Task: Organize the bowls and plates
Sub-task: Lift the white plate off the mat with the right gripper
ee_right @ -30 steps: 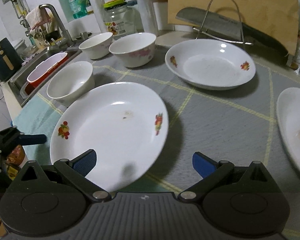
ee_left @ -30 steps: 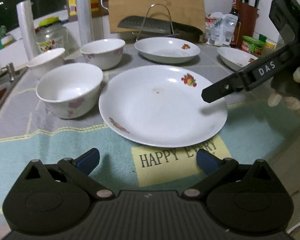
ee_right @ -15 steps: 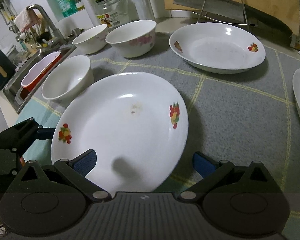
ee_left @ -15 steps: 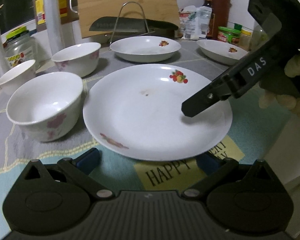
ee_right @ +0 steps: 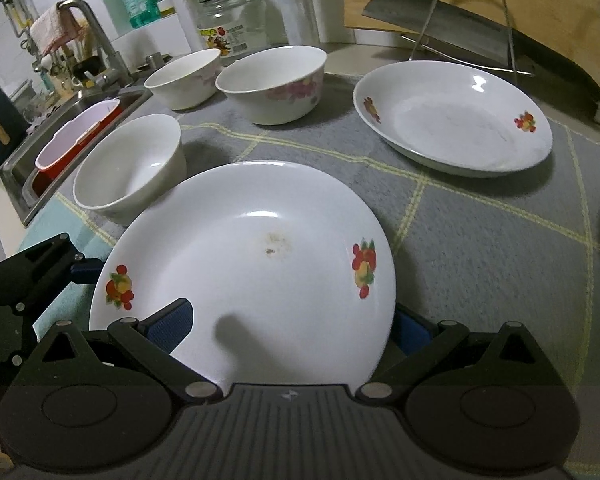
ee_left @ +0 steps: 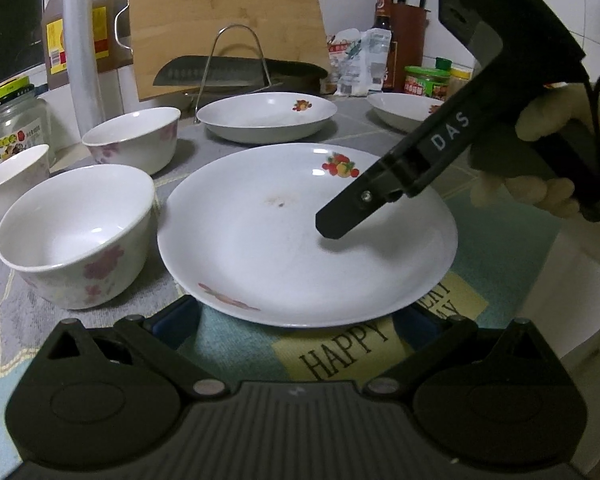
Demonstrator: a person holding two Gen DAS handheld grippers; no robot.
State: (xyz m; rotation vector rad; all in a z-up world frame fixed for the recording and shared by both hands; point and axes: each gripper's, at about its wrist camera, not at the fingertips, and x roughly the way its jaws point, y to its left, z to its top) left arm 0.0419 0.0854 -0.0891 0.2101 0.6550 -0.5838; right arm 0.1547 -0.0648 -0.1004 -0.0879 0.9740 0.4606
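Observation:
A large white plate (ee_left: 300, 236) with fruit decals lies on the mat, and both grippers are at it. My left gripper (ee_left: 296, 322) is open, its blue pads (ee_left: 176, 320) tucked at the near rim. My right gripper (ee_right: 290, 326) is open across the plate's (ee_right: 252, 264) edge, with one finger (ee_left: 339, 220) over the plate and the other behind the rim. Three white bowls (ee_left: 76, 236), (ee_left: 134, 136), (ee_left: 12, 176) stand to the left. Two more plates (ee_left: 266, 116), (ee_left: 407, 106) lie at the back. The left gripper (ee_right: 40, 276) also shows in the right wrist view.
A sink (ee_right: 60, 140) with a red tub is at the far left. A cutting board (ee_left: 224, 20), a cleaver on a wire rack (ee_left: 236, 68), a glass jar (ee_left: 12, 120) and a knife block (ee_left: 407, 48) line the back. The counter edge (ee_left: 539, 292) drops off on the right.
Both grippers have moved in on the large plate. The left pads now sit at its near rim, and the right gripper's finger reaches further over its surface.

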